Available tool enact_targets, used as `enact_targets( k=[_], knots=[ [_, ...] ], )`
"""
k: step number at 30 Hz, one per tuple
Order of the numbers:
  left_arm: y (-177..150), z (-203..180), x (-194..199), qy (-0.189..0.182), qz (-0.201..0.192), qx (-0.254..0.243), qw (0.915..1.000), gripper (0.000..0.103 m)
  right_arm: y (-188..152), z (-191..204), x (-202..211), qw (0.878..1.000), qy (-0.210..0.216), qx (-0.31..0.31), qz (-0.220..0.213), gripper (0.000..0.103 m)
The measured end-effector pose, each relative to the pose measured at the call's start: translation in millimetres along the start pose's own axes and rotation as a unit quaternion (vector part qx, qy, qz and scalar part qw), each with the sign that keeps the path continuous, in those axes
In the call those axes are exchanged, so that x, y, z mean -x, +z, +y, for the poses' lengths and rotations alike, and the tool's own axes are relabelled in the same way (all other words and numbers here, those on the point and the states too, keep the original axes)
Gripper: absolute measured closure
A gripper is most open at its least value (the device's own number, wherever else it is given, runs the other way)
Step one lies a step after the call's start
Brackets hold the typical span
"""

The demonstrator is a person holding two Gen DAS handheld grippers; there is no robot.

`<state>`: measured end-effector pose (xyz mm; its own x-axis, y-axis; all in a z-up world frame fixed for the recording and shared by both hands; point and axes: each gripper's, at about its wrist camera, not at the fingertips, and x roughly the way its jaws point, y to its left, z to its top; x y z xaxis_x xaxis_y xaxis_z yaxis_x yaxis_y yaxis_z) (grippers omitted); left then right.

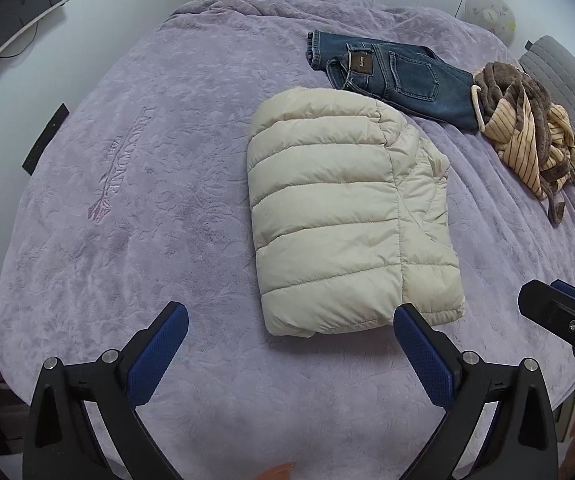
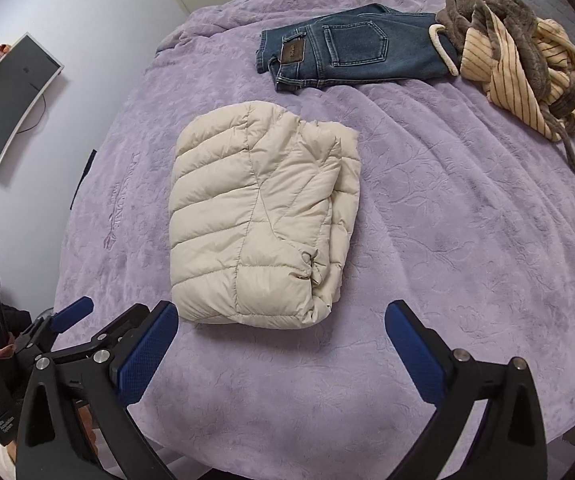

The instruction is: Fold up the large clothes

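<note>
A cream quilted puffer jacket (image 1: 343, 216) (image 2: 259, 220) lies folded into a thick rectangle on the lilac bedspread (image 1: 135, 200) (image 2: 447, 220). My left gripper (image 1: 291, 320) hangs above the bed just short of the jacket's near edge, open, nothing between its blue pads. My right gripper (image 2: 281, 316) is likewise open and holds nothing, near the jacket's near right corner. The right gripper's tip (image 1: 559, 312) shows at the right edge of the left wrist view. The left gripper (image 2: 71, 312) appears at the lower left of the right wrist view.
Folded blue jeans (image 1: 395, 76) (image 2: 347, 52) lie beyond the jacket. A crumpled brown and striped garment (image 1: 527, 128) (image 2: 519, 68) sits to their right. A curved monitor (image 2: 3, 96) hangs on the wall at left. The bed's near edge (image 2: 567, 420) runs below the grippers.
</note>
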<state>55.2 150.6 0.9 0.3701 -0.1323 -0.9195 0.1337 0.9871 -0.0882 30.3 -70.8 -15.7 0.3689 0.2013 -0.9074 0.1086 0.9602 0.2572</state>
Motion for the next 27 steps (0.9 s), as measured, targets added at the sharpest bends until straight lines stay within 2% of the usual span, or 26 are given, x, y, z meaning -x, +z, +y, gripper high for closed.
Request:
enact_targets(
  k=[3,5,9,16,27],
  knots=[
    [2,0,14,0.004,-0.015,0.001,0.9999,0.000,4,7,7,1.000,-0.021,0.015,0.000,0.000],
    [4,-2,20,0.005,-0.010,-0.003,0.9999,0.000,6,11,15,0.999,-0.031,0.020,-0.001,0.000],
    [6,-3,32,0.001,0.000,0.002,1.0000,0.000,8,16,28,1.000,-0.024,0.018,-0.011,0.000],
    [5,-4,43,0.007,0.014,0.013,0.9998,0.000,7,22,43,0.999,-0.037,0.019,-0.021,0.000],
    [9,5,53,0.020,0.005,0.020,0.9996,0.000,5,26,46,0.999,-0.046,0.016,-0.020,0.000]
  ],
)
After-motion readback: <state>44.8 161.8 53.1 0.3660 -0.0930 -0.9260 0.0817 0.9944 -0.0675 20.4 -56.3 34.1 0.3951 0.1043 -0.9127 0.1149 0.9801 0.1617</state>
